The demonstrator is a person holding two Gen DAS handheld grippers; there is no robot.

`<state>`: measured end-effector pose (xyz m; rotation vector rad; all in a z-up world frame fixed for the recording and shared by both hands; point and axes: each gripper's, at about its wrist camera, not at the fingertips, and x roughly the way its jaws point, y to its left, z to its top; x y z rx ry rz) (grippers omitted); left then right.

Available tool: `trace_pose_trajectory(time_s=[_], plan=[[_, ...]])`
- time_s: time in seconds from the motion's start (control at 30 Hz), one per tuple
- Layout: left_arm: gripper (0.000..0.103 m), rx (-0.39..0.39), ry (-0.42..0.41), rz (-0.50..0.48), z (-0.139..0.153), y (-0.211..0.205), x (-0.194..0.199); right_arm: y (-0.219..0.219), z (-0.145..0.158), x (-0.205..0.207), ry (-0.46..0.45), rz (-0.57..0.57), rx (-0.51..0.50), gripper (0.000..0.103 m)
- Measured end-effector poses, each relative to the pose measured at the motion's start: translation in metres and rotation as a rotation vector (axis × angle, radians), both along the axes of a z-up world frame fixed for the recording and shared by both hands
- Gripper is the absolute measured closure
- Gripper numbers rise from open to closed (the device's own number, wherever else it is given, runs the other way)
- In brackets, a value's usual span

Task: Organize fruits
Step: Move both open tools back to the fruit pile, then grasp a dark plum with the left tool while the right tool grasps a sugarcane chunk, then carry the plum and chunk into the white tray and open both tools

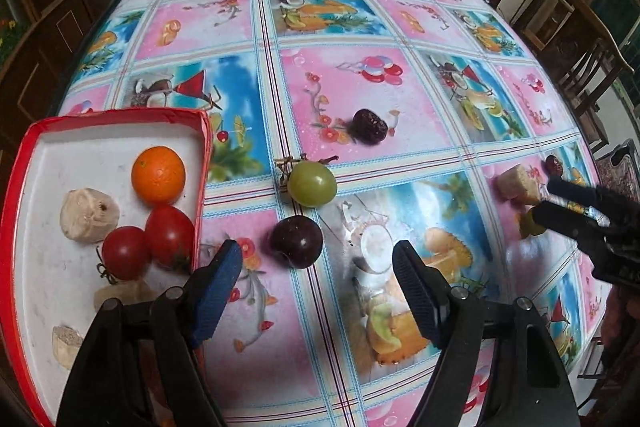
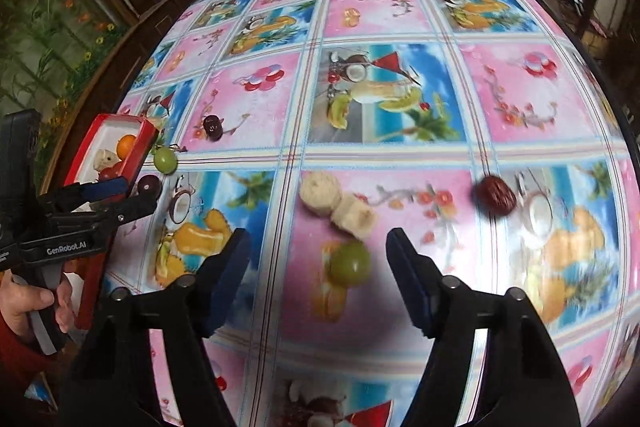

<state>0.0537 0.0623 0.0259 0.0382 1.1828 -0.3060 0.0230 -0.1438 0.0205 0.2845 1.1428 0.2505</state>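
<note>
Fruit lies scattered over a tabletop [image 1: 400,27] covered in a pink and blue patterned cloth, with part of it already gathered in a red box [image 1: 24,187] at the left edge. Inside the box sit an orange [image 1: 158,175], two red tomatoes [image 1: 148,243] touching each other just below it, and pale banana chunks [image 1: 89,214] beside them.

Left tongs [image 1: 318,267] stand apart above the cloth, nothing pressed between them; a dark plum [image 1: 296,241] lies just ahead of the gap, near the box's corner. Beyond the plum sits a green grape [image 1: 312,183] with a bit of stem, and further off a wrinkled dark date [image 1: 369,133].

Right tongs [image 2: 318,259] are also apart, pointing down at a second green grape [image 2: 350,263] that rests on the cloth between the fingers without either pad touching it, as far as the blurred view shows. Just beyond this grape lie two banana pieces [image 2: 338,205] touching each other, and off to the right a red-brown date [image 2: 495,201]. A hand [image 2: 24,301] grips the handle of the left tool at the lower left of the right wrist view.
</note>
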Motion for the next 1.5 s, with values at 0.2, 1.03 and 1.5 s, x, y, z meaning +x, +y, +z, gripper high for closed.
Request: trace_pose_trajectory(time_s=[0.2, 1.03, 1.5], plan=[[0.052, -0.03, 0.021, 0.013, -0.007, 0.002, 0.002, 0.029, -0.003, 0.033, -0.025, 0.166, -0.16, 0.041], [0.075, -0.106, -0.015, 0.074, 0.014, 0.012, -0.024, 0.061, 0.016, 0.026, -0.066, 0.273, -0.104, 0.076], [0.075, -0.115, -0.083, 0.161, 0.04, 0.052, -0.04, 0.121, 0.039, 0.025, -0.119, 0.41, -0.052, 0.076]])
